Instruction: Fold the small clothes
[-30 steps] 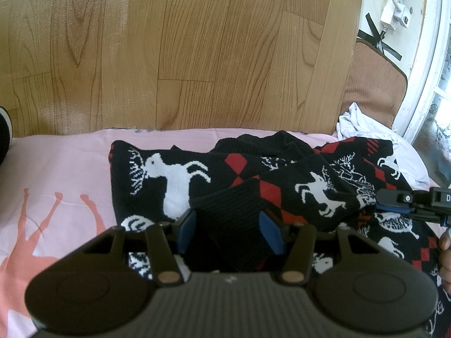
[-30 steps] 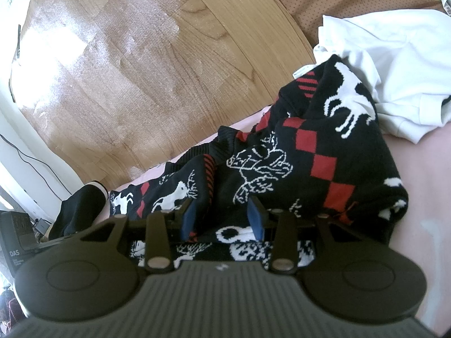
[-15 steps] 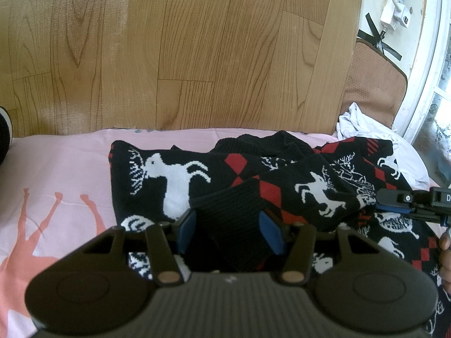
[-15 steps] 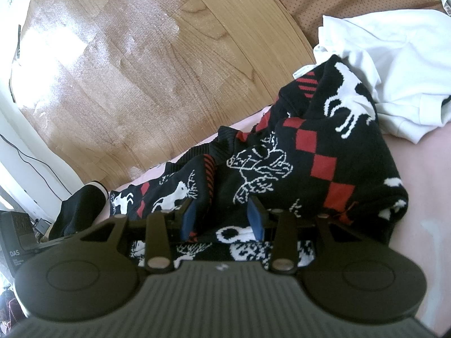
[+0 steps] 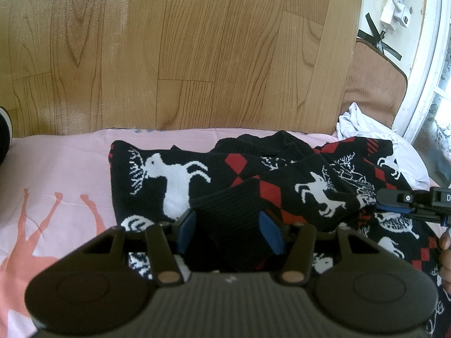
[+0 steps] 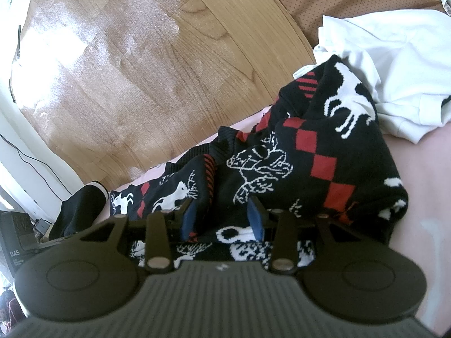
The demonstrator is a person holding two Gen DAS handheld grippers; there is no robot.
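Note:
A black knitted sweater with white deer and red diamonds lies bunched on a pink sheet. My left gripper is shut on its ribbed black sleeve cuff, which fills the gap between the blue pads. In the right wrist view my right gripper is shut on a raised fold of the same sweater, over a lower layer. The right gripper also shows side-on at the right edge of the left wrist view, at the sweater's right part.
A crumpled white garment lies just past the sweater, against a brown cushion. A wooden panel rises behind the bed. A black item with a white band sits at the far left. A hand shows at the right edge.

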